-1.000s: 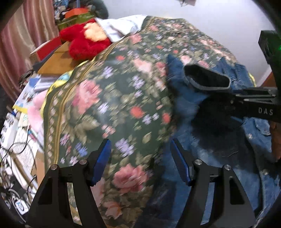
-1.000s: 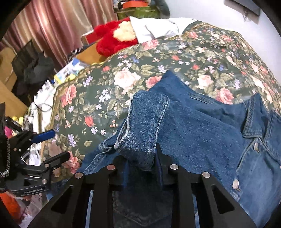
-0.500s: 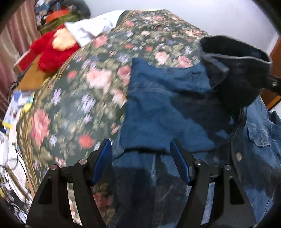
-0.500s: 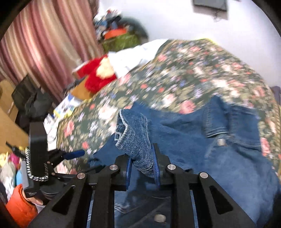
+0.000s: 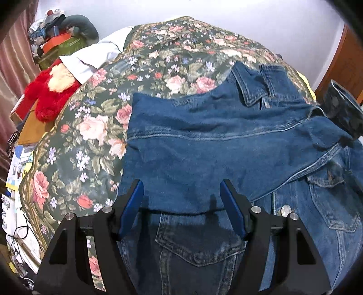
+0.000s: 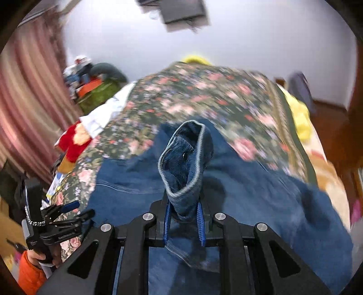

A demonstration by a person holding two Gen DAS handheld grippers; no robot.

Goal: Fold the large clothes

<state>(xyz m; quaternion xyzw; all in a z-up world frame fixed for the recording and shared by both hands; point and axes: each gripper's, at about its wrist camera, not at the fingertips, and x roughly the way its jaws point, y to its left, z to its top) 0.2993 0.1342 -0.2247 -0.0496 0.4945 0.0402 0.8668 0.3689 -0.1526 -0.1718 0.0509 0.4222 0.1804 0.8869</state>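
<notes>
At the far left, striped curtains (image 6: 27, 109) are seen, with a red plush toy (image 5: 51, 90) and stacked boxes (image 5: 60, 45) crowded against the left edge of the bed. The flowered bedspread (image 5: 95, 127) is left bare along its left side and across its far half, up to the white wall (image 5: 249, 20). The denim jacket (image 5: 204, 147) is spread on the right part of the bed, its collar (image 5: 251, 90) toward the far side; its left edge lies well in from the bed's left border. The left gripper (image 5: 182, 208) is held above the near part of the jacket with its blue pads (image 5: 132, 204) set wide apart, and nothing is caught between them. The sleeve is drawn across the jacket's front to the right, where its cuff (image 6: 183, 158) is pinched by the right gripper (image 6: 184, 223), whose pads are pressed close on the denim, the cuff's mouth standing open above them. In the right wrist view the left gripper is seen at the lower left, held by a hand (image 6: 37, 256) in an orange sleeve (image 6: 29, 276). Small lettering on that gripper's body is too blurred to be read. At the far right, a yellow cloth (image 6: 299, 118) and brown woodwork (image 5: 344, 63) border the bed.
</notes>
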